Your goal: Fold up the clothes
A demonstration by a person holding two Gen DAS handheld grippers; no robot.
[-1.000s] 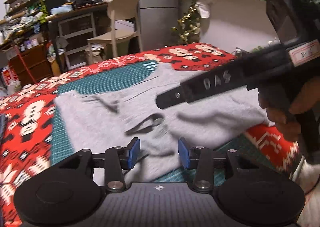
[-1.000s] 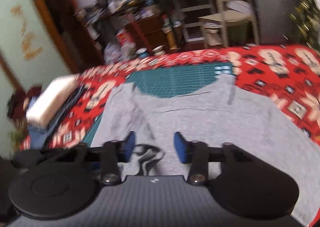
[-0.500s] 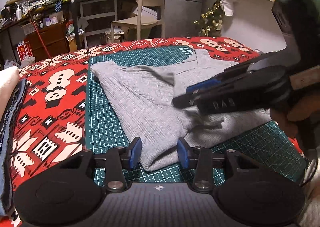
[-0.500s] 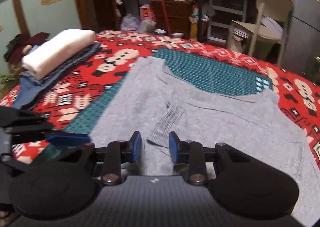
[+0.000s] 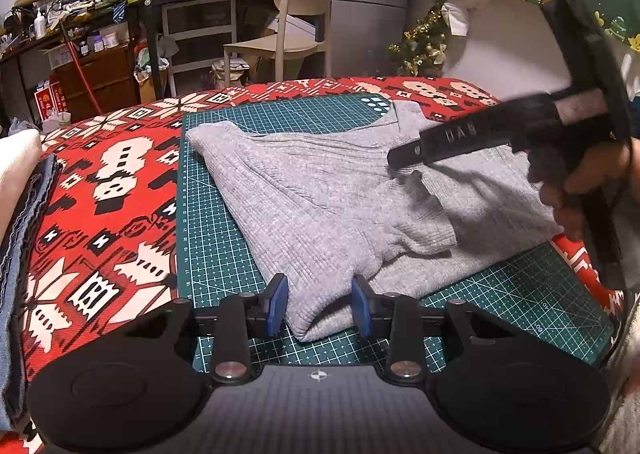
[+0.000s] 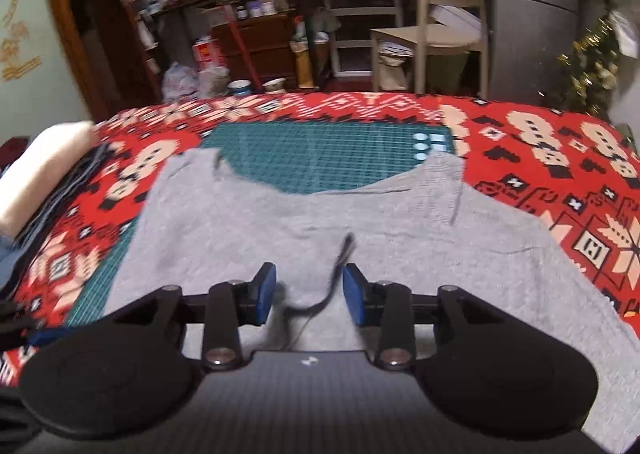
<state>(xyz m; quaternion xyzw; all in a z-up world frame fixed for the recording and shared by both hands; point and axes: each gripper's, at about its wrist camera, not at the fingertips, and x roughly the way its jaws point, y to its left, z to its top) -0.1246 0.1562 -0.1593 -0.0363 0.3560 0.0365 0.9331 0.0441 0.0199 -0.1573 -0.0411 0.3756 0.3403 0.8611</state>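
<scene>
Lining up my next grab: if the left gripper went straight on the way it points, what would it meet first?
Most likely the grey top: its near folded corner already lies between the closing jaws of the left gripper, over the green cutting mat. Whether the pads touch it yet is unclear.

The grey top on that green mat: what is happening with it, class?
A person with a claw in each hand is folding the grey top on the green cutting mat. The left claw is closing around the near folded corner. The right claw is opening over the cloth. Folded clothes are stacked alongside.
</scene>
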